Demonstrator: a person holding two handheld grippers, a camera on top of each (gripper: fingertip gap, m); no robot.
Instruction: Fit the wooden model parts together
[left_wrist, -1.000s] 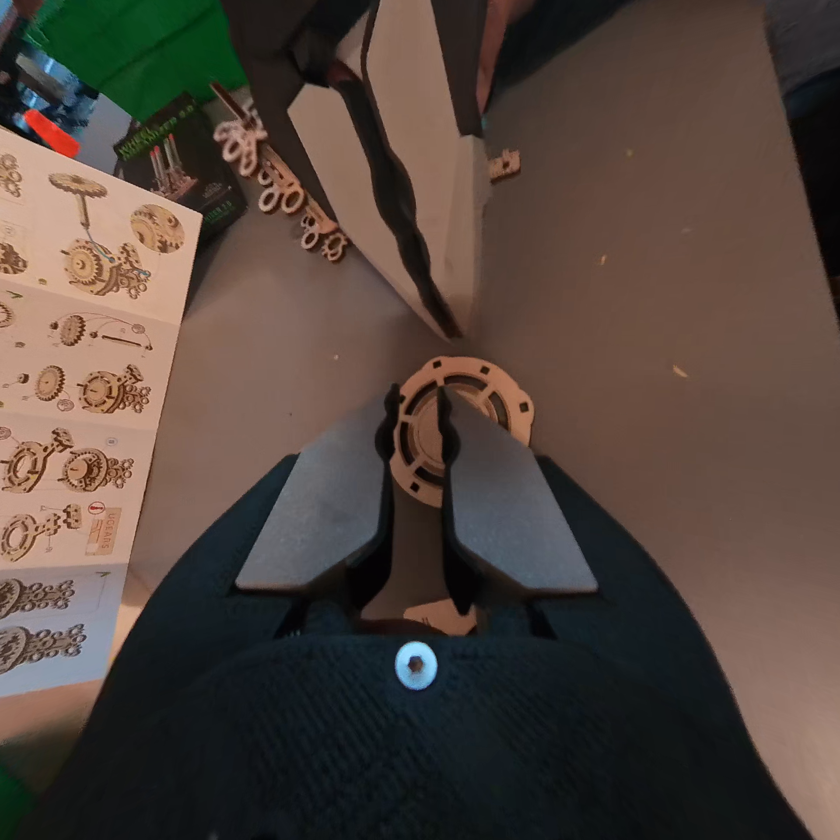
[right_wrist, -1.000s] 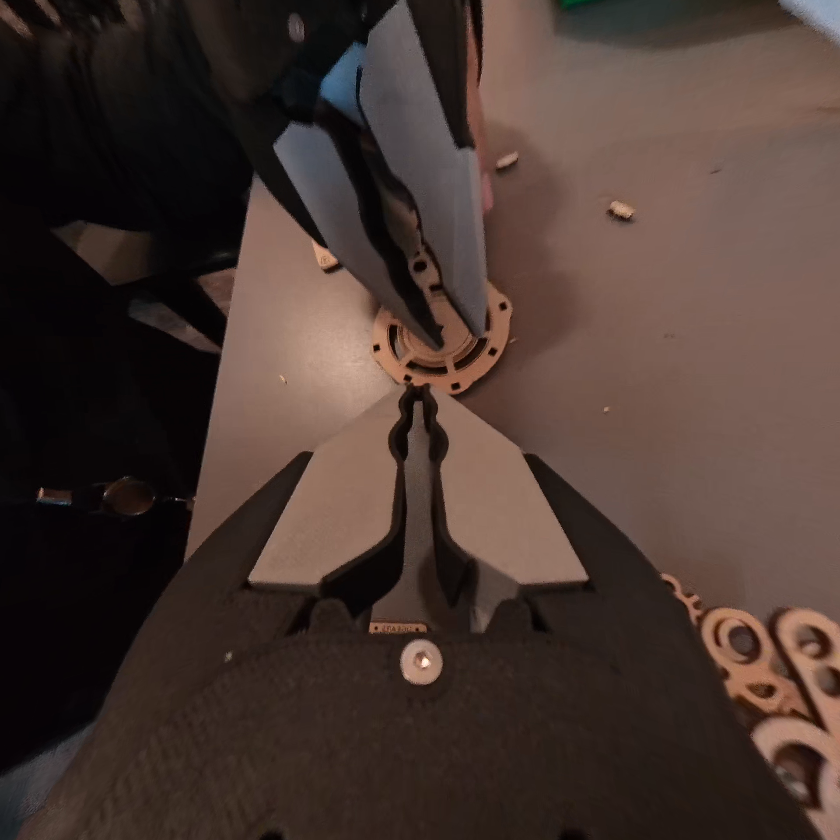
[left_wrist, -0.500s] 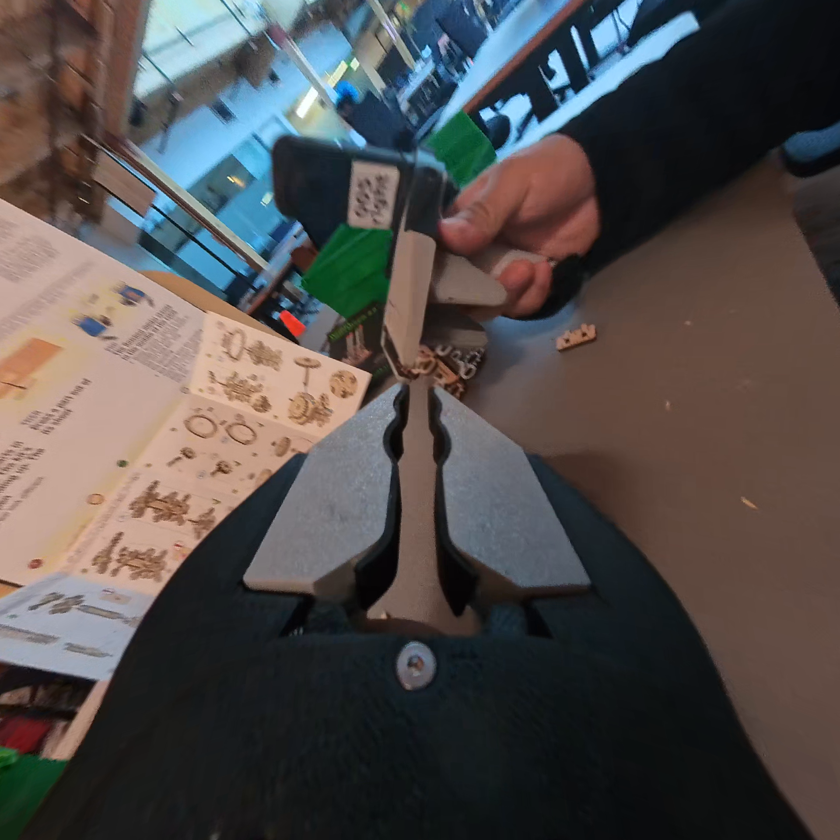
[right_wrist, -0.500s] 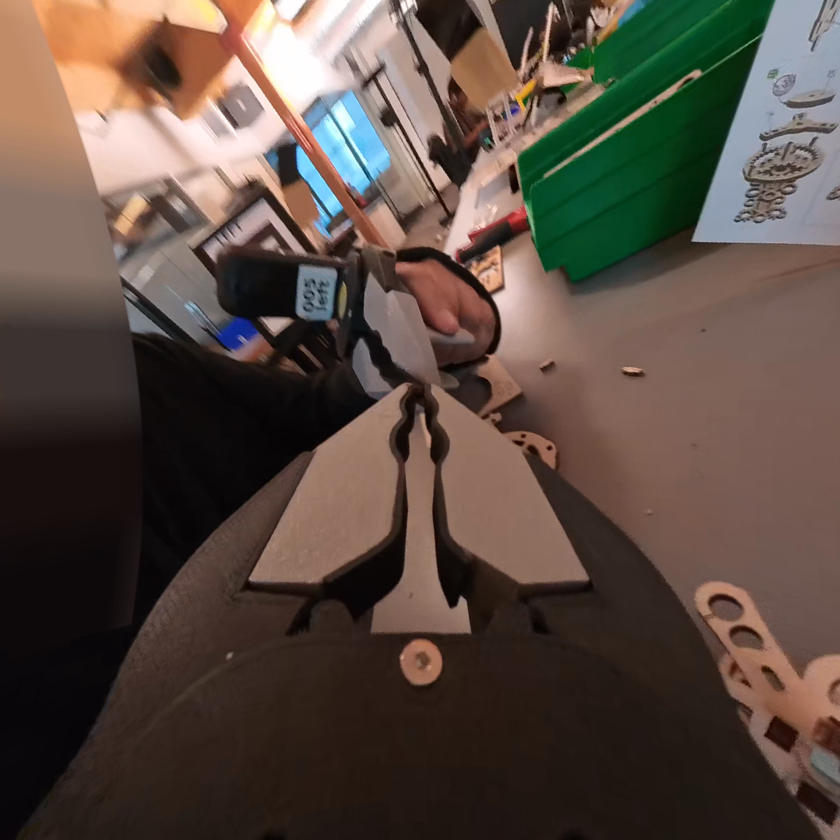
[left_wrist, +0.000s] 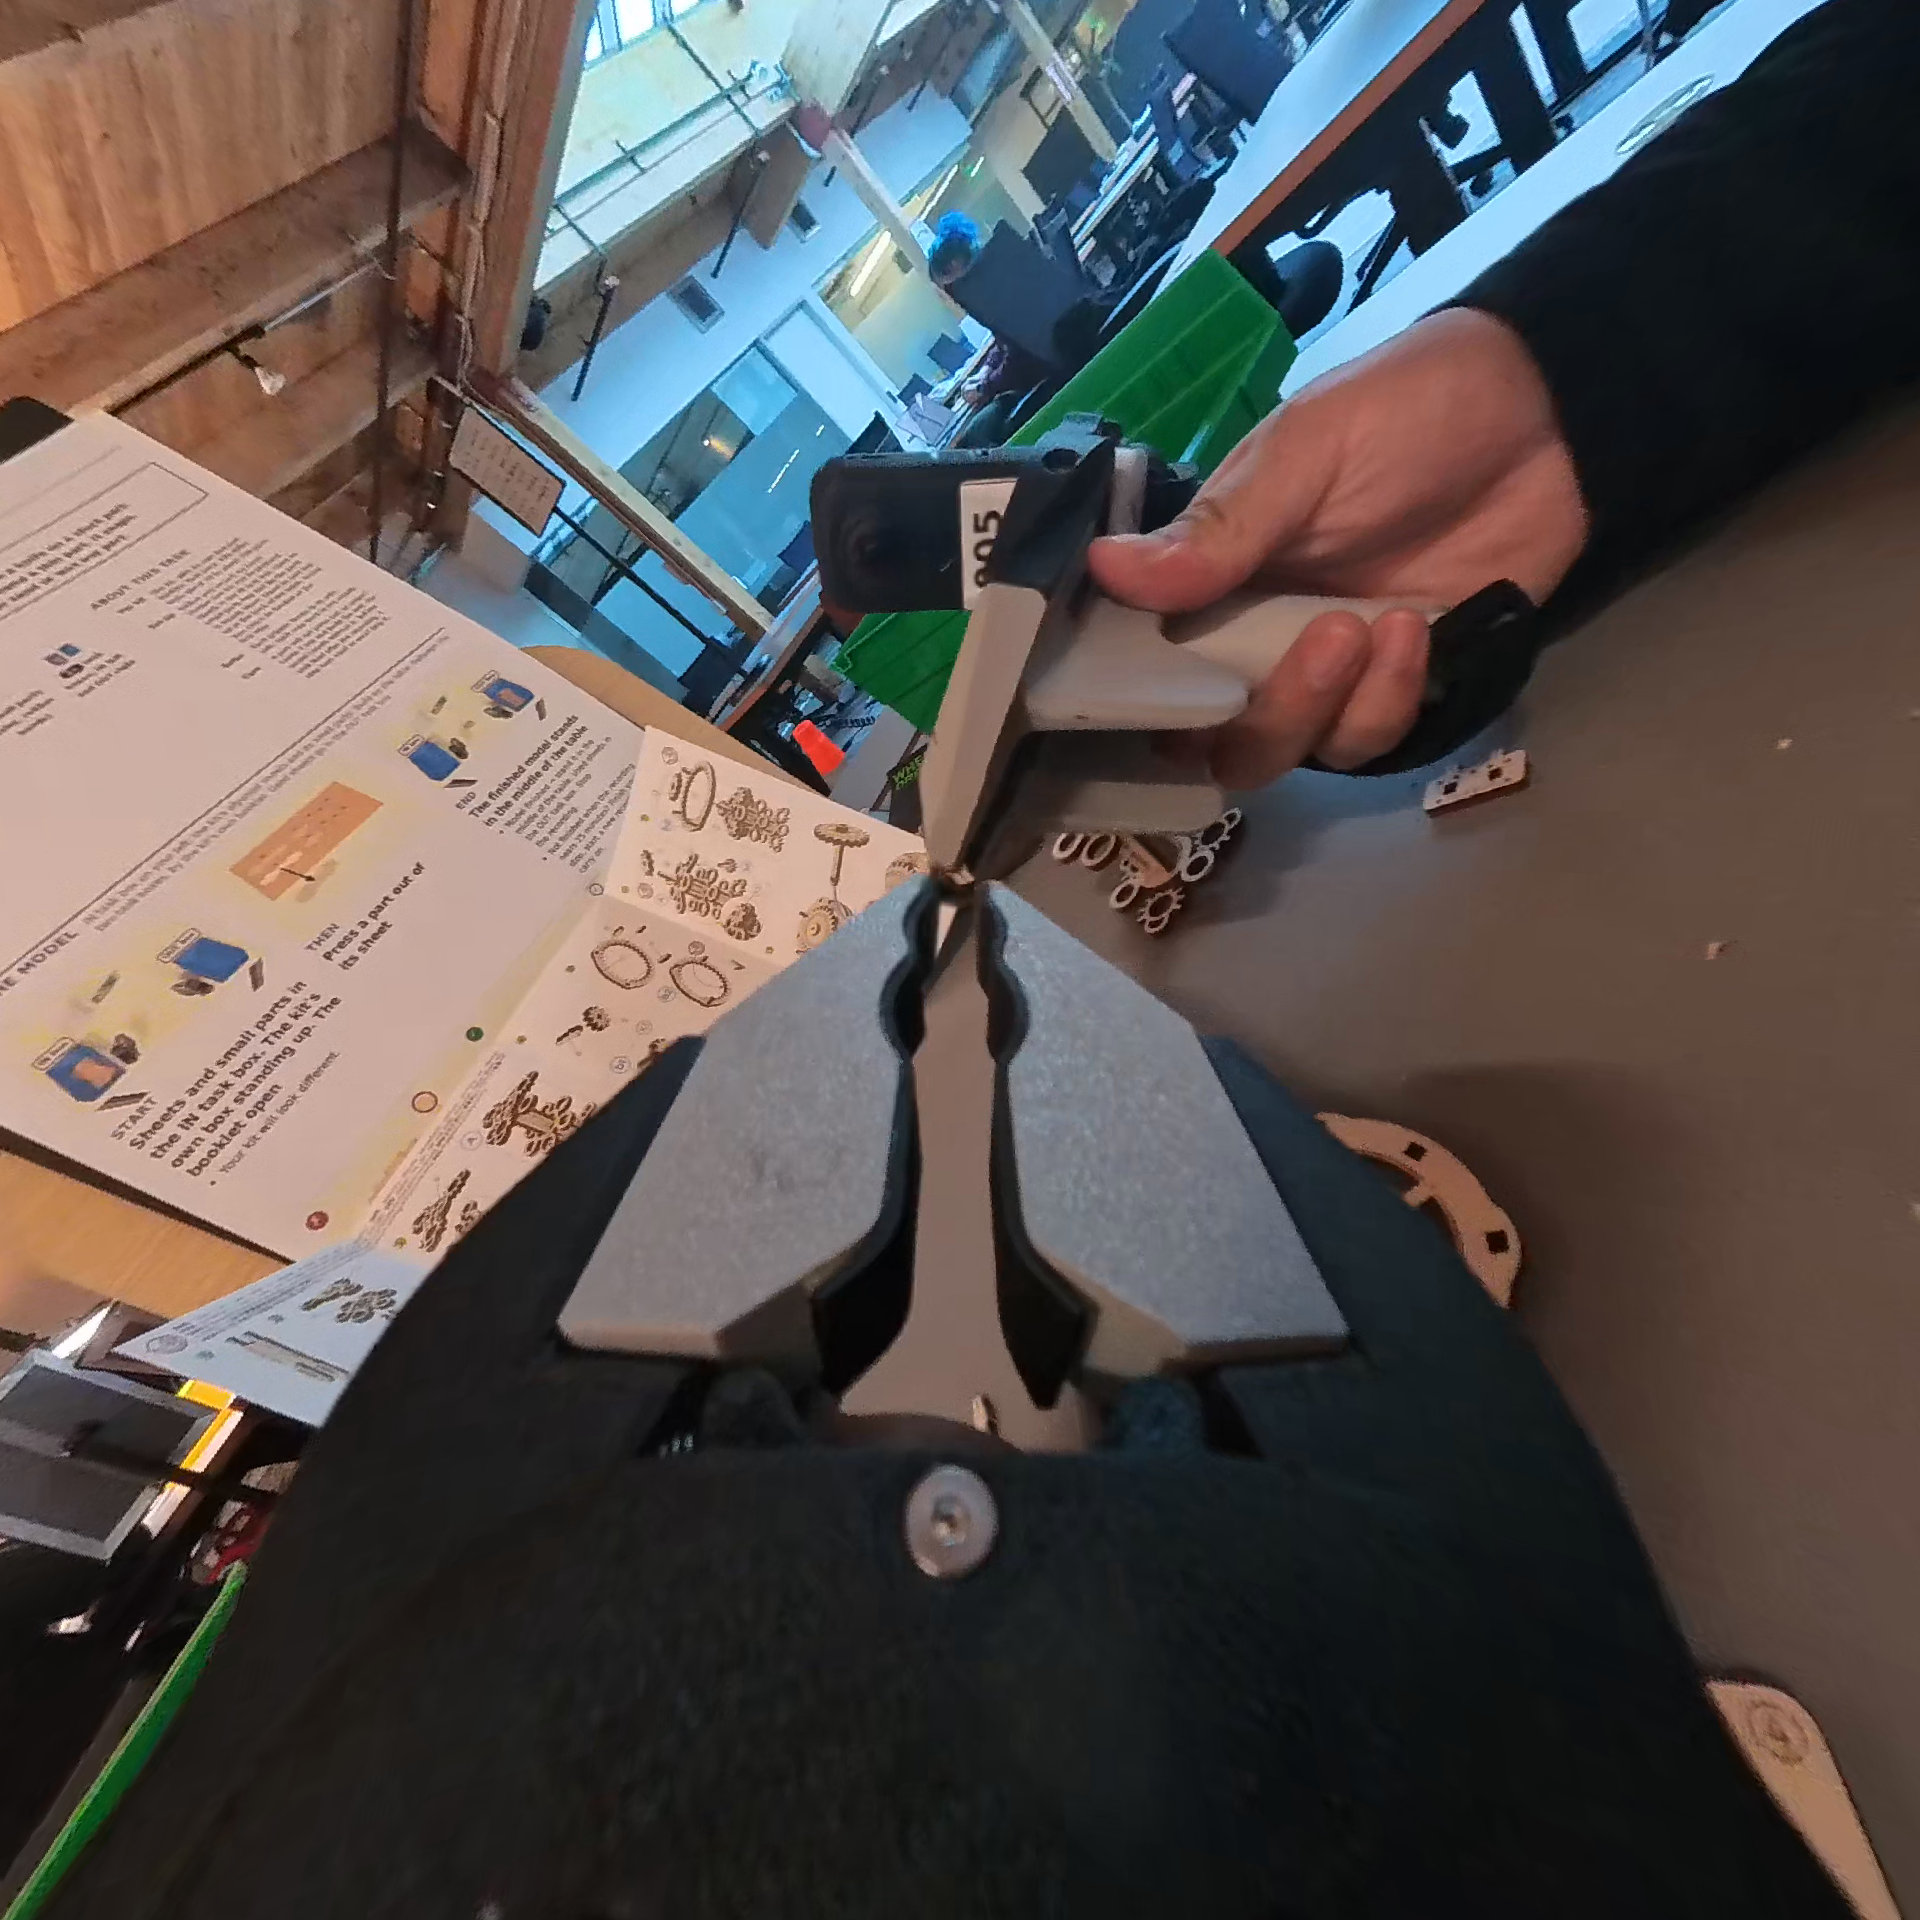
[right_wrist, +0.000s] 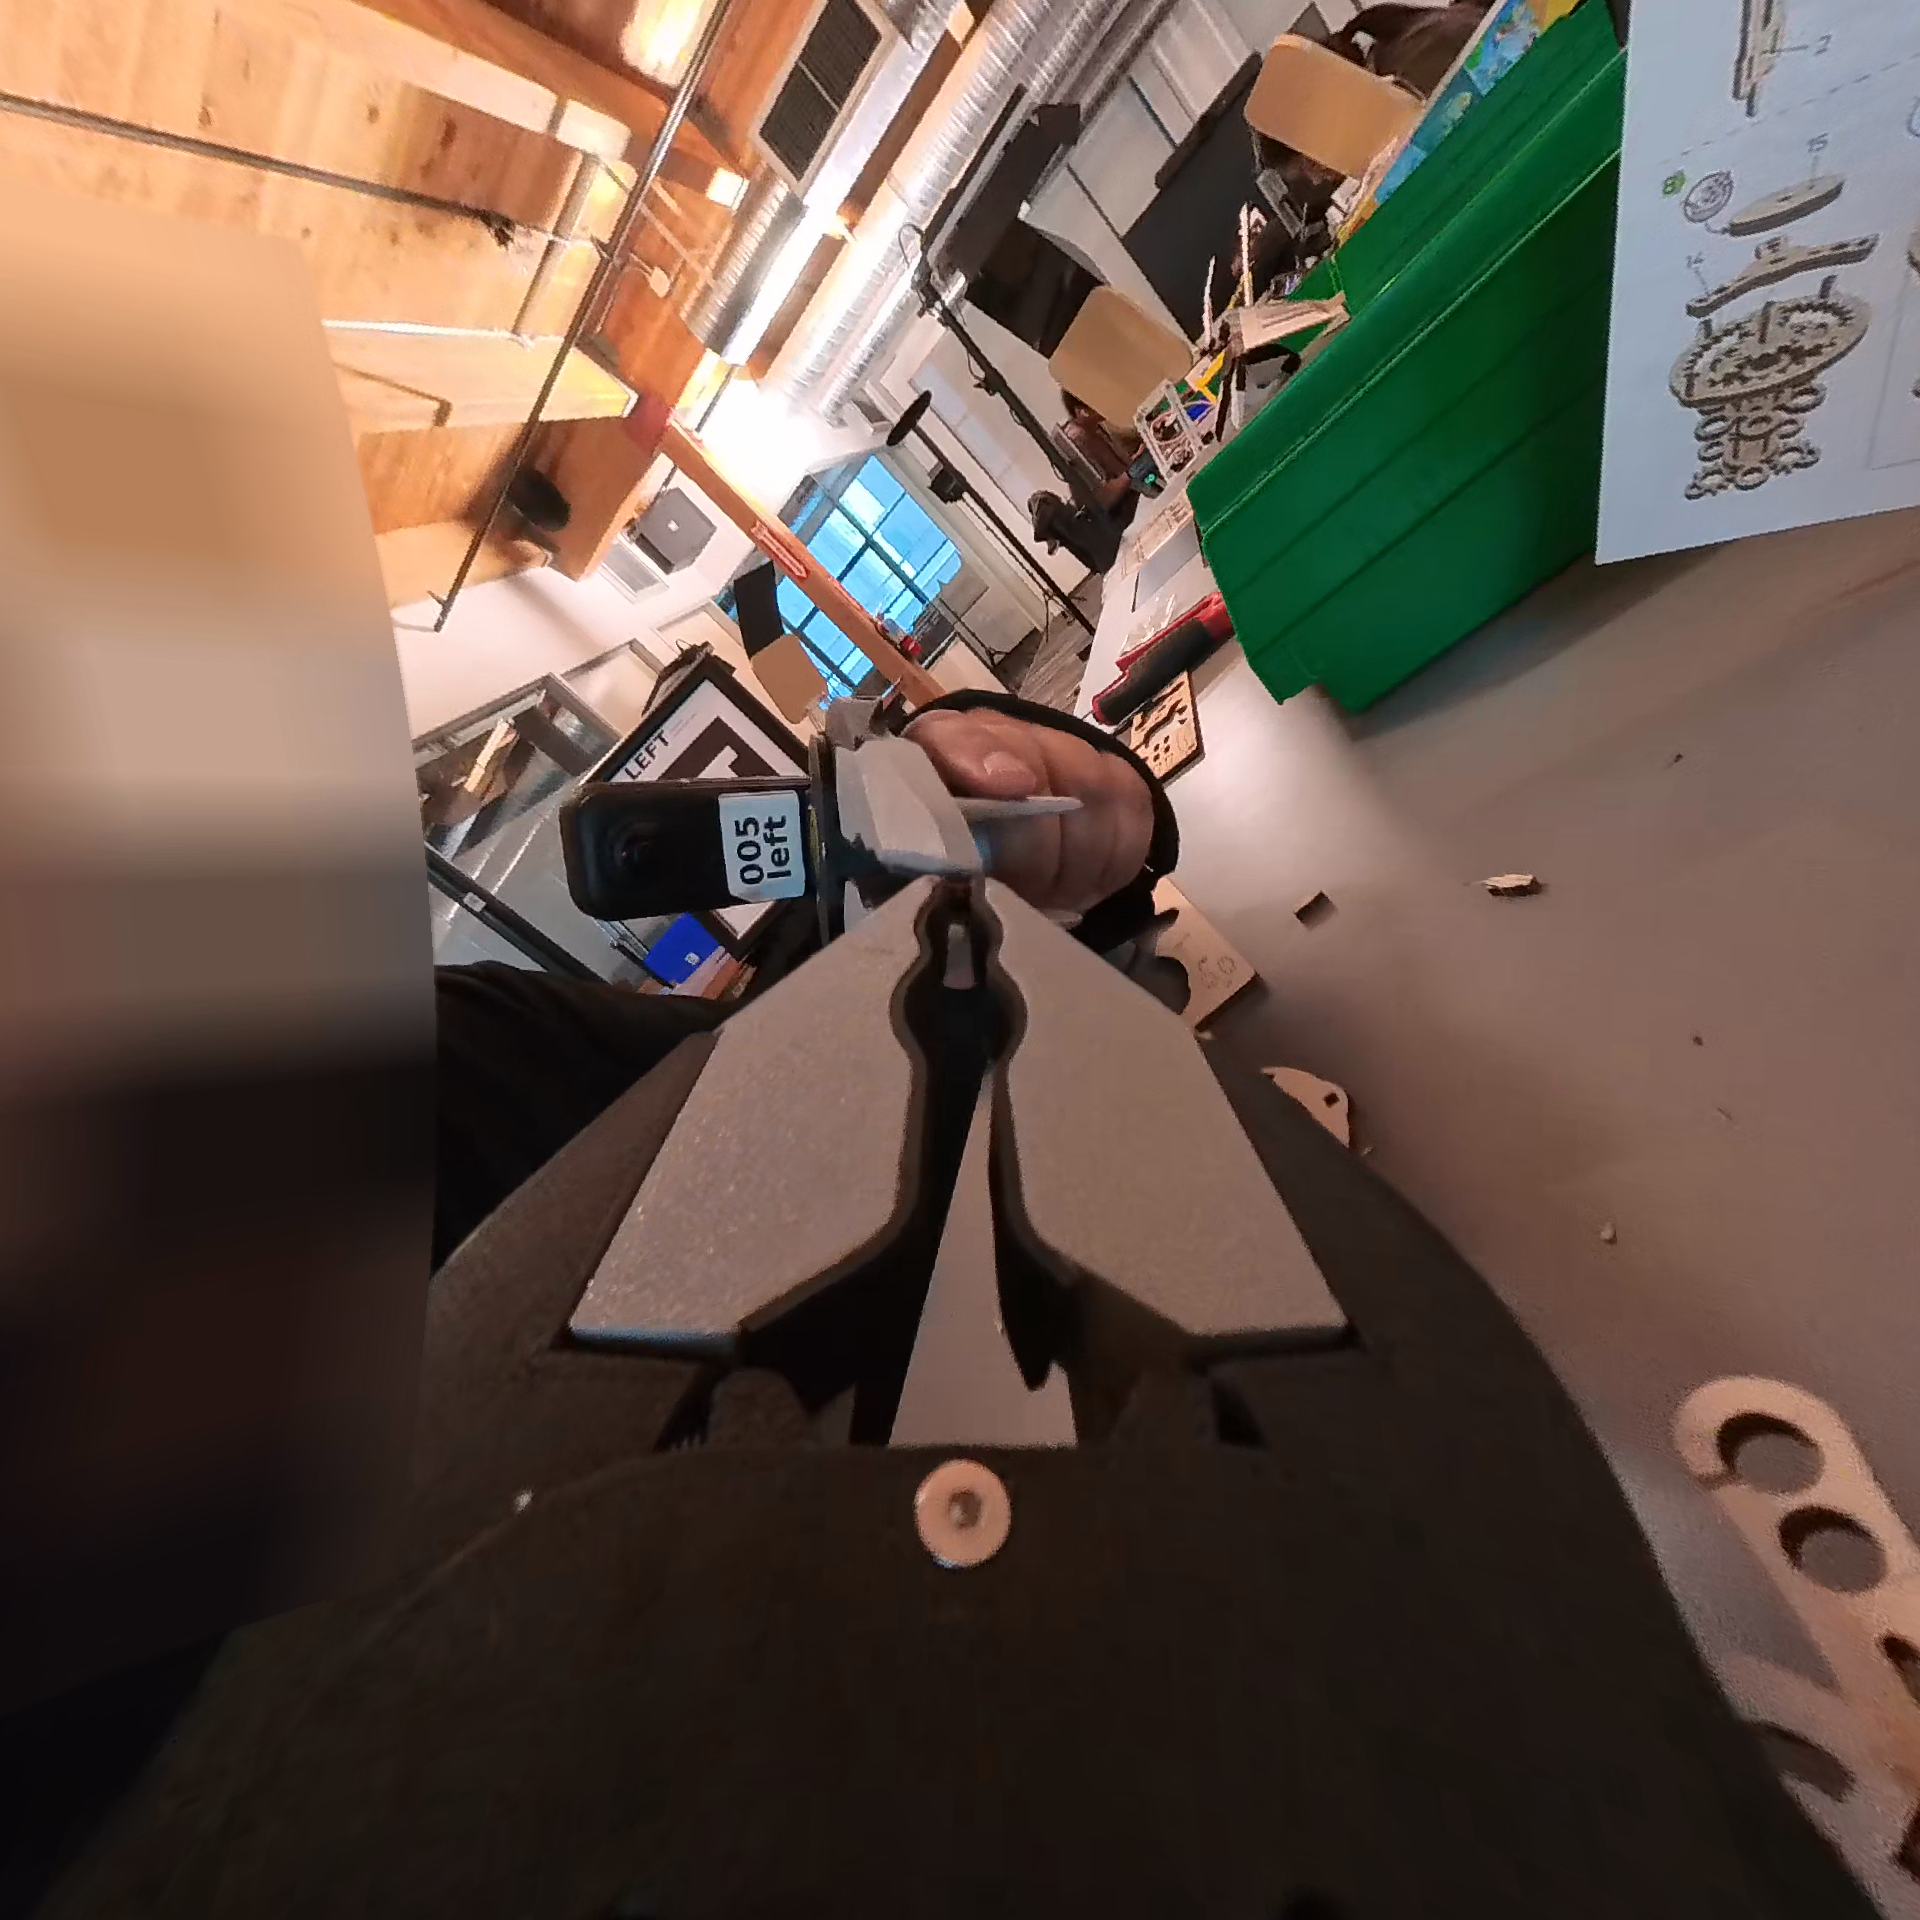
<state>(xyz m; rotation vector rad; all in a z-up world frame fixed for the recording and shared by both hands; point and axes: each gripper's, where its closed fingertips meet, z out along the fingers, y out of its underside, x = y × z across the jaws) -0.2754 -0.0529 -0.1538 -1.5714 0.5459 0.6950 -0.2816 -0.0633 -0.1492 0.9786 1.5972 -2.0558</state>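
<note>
- Left wrist view: the left gripper (left_wrist: 951, 920) is raised off the grey table (left_wrist: 1610, 987), its jaws drawn close with only a slim gap between them. I cannot tell whether they pinch anything.
- The right gripper (left_wrist: 954, 857), held by a hand (left_wrist: 1351, 582) in a dark sleeve, points down from above, so the two sets of tips meet nose to nose.
- A small wooden piece (left_wrist: 956, 876), tan and tiny, sits right where the tips meet, above the table.
- A wooden ring (left_wrist: 1455, 1195) with square slots lies flat on the table, just right of the left gripper's body and partly hidden by it.
- A cluster of wooden gears (left_wrist: 1143, 868) and a flat slotted piece (left_wrist: 1475, 795) lie farther back, below the hand.
- Instruction sheets (left_wrist: 260, 831) are spread out on the left.
- Right wrist view: the right gripper's jaws are clenched at the tips, with the small pale piece (right_wrist: 958, 948) caught in the hollow just behind them.
- The left gripper is seen side-on just beyond, its nose touching the right one's.
- Green bins (right_wrist: 1403, 468) stand at the table's far side.
- A wooden strip with round holes (right_wrist: 1787, 1507) lies at the lower right.
</note>
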